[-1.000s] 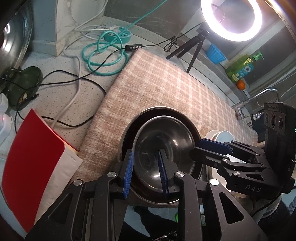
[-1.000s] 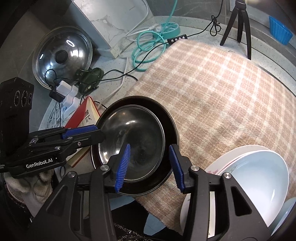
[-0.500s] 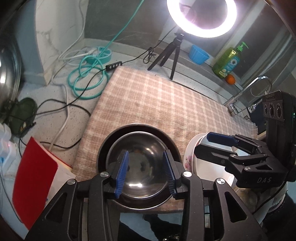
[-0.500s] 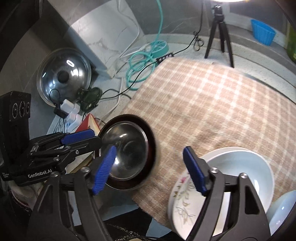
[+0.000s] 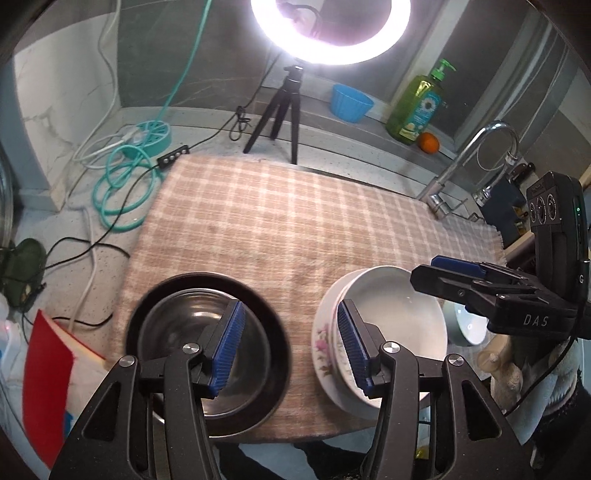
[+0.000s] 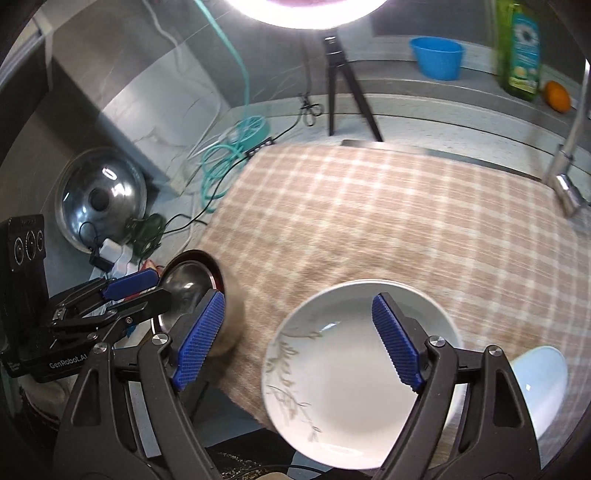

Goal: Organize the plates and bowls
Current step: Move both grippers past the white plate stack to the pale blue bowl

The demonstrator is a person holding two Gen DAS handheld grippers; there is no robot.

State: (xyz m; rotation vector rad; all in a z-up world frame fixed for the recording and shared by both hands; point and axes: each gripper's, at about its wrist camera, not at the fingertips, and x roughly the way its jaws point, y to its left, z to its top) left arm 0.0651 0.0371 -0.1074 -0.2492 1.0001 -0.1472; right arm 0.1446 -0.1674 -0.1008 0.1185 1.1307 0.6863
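Both tools hang tilted downward over the near edge of a bench covered by a checked cloth (image 5: 295, 229). The left tool (image 5: 288, 347) has its blue pads apart and empty, its jaws having just been opening; one pad sits over the steel bowl (image 5: 184, 332), the other over the white dishes. The right tool (image 6: 299, 343) has its pads spread wide with nothing clamped, jaws just opened, and it frames the white bowl (image 6: 343, 373) below it.

In the left wrist view the steel bowl sits nested in a dark round plate (image 5: 266, 317) at 7 o'clock on the cloth. At 4 o'clock lies a white bowl (image 5: 402, 317) stacked on a flower-patterned plate (image 5: 323, 343), whose rim overhangs the cloth's near edge. A pale blue bowl (image 6: 543, 376) rests just beside the stack, at 4 o'clock in the right wrist view.

At 12 o'clock a ring light (image 5: 330, 33) on a tripod glares; a green soap bottle (image 5: 417, 107) stands at 1 o'clock.
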